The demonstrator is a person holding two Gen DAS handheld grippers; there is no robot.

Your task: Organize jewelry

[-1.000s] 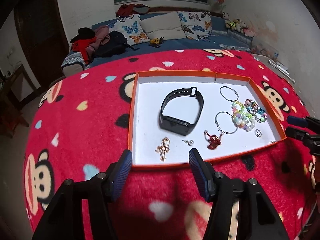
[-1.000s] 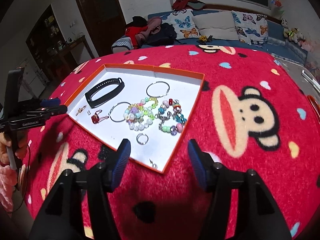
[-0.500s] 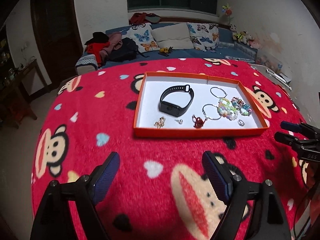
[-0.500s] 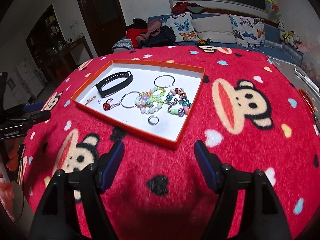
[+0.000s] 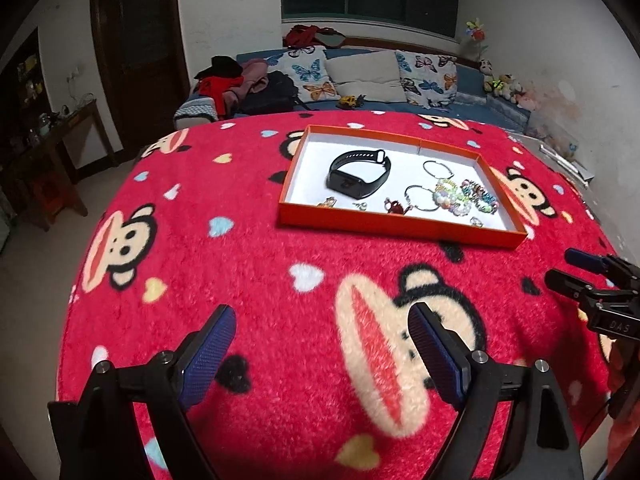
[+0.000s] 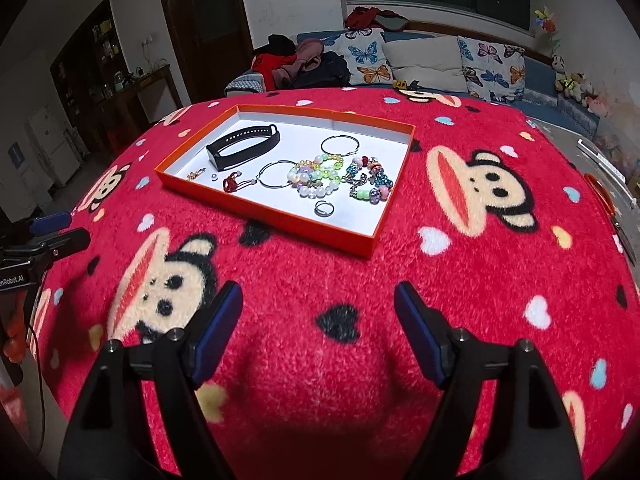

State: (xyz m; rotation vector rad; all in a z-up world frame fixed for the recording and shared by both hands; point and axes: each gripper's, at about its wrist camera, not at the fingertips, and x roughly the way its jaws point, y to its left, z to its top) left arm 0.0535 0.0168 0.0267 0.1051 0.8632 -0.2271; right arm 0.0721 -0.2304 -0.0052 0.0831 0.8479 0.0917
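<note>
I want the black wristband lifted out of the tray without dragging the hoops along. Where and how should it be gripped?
Pinch one strap side of the black wristband from above, one finger inside the loop and one outside. It lies as an open loop on the orange tray, apart from the hoops. The left gripper is probably the handier one, since the band lies at its end.

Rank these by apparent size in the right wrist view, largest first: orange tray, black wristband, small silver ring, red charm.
1. orange tray
2. black wristband
3. red charm and small silver ring: they look about alike, so I won't rank them.
</note>
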